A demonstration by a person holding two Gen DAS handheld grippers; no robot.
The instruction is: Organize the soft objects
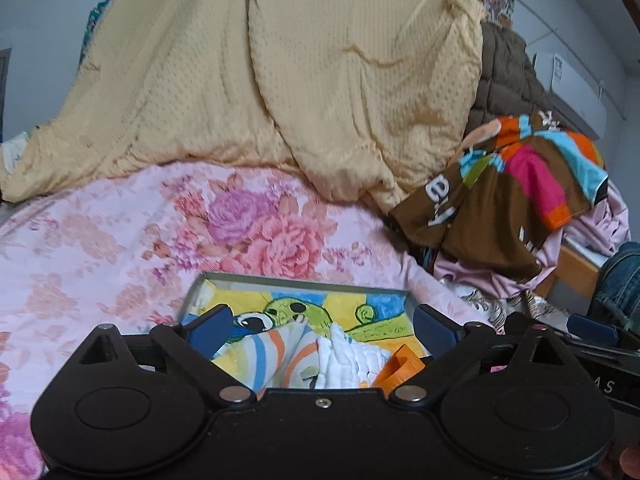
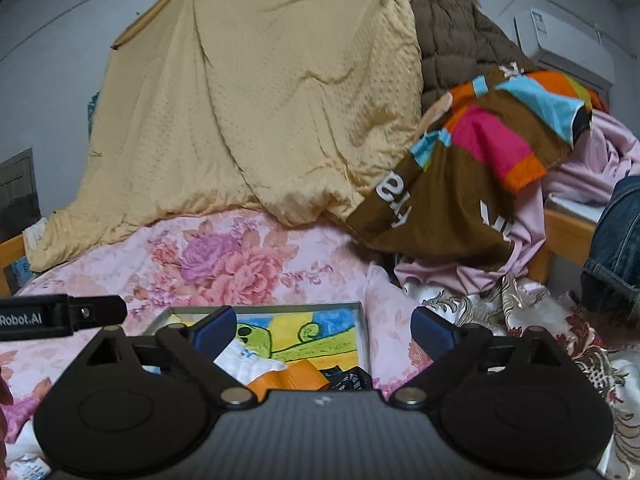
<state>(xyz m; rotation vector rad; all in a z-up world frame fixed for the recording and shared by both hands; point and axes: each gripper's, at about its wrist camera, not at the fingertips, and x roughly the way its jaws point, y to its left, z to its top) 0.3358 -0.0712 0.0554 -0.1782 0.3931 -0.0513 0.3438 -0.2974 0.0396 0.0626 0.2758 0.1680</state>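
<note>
A shallow metal tray (image 1: pixel 304 279) with a cartoon picture on its floor lies on the pink floral bedsheet (image 1: pixel 120 240). In it lie a striped cloth (image 1: pixel 260 356), a white cloth (image 1: pixel 352 356) and an orange piece (image 1: pixel 400 372). My left gripper (image 1: pixel 322 326) is open just above them, holding nothing. The tray (image 2: pixel 362 336) also shows in the right wrist view with the white cloth (image 2: pixel 248 364), the orange piece (image 2: pixel 296 378) and a dark cloth (image 2: pixel 348 378). My right gripper (image 2: pixel 322 330) is open and empty over the tray's right edge.
A yellow quilt (image 1: pixel 300 72) is heaped at the back of the bed. A brown multicoloured shirt (image 1: pixel 508 204) lies on pink cloth at the right, with a brown jacket (image 2: pixel 452 40) behind. A wooden bed rail (image 2: pixel 560 232) and blue jeans (image 2: pixel 616 248) are at far right.
</note>
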